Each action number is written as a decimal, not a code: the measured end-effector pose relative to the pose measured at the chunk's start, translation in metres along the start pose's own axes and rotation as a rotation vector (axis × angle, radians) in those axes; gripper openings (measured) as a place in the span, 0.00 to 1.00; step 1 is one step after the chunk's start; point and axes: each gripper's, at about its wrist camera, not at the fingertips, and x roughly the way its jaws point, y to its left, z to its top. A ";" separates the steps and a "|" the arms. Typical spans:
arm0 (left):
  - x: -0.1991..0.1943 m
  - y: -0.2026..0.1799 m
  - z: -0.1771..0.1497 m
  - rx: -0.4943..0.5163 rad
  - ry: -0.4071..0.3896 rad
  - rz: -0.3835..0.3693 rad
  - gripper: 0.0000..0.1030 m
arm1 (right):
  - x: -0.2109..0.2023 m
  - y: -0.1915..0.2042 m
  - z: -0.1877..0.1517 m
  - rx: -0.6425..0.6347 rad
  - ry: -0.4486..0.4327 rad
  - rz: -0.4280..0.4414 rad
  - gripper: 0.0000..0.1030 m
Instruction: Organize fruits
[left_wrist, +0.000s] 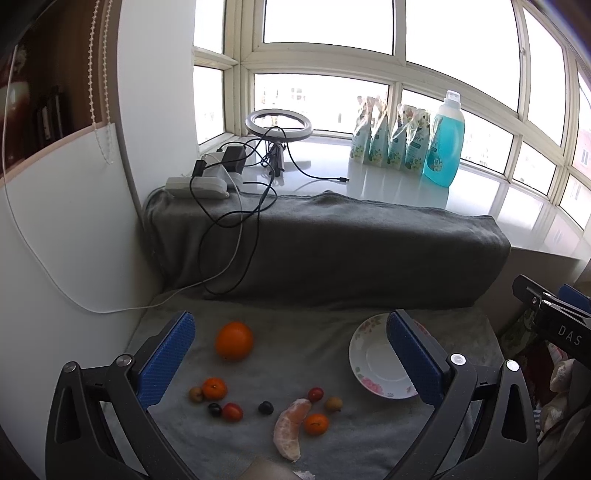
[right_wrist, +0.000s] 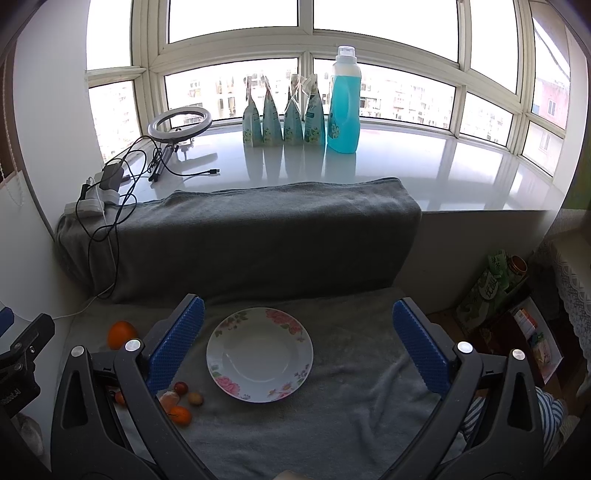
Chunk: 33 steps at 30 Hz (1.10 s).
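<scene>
1. Nothing was sorted yet: the flowered plate (right_wrist: 259, 354) sat bare toward the grey towel's (right_wrist: 351, 406) right edge.
2. The big orange (left_wrist: 234, 340) lay nearer the left edge, the peeled segment (left_wrist: 290, 428) and small fruits scattered in front.
3. Left gripper (left_wrist: 290, 363) hovered above them, jaws spread, empty.
4. Right gripper (right_wrist: 297, 345), spread too, framed the plate.
</scene>
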 end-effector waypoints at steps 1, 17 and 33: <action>0.001 0.000 0.000 0.002 0.003 -0.002 1.00 | 0.000 0.000 0.000 0.000 0.000 0.001 1.00; 0.007 0.004 -0.003 -0.008 0.031 -0.016 1.00 | 0.004 -0.006 -0.006 -0.003 0.008 0.002 1.00; 0.038 0.040 -0.032 -0.099 0.179 -0.025 1.00 | 0.036 0.013 -0.020 -0.071 0.079 0.039 1.00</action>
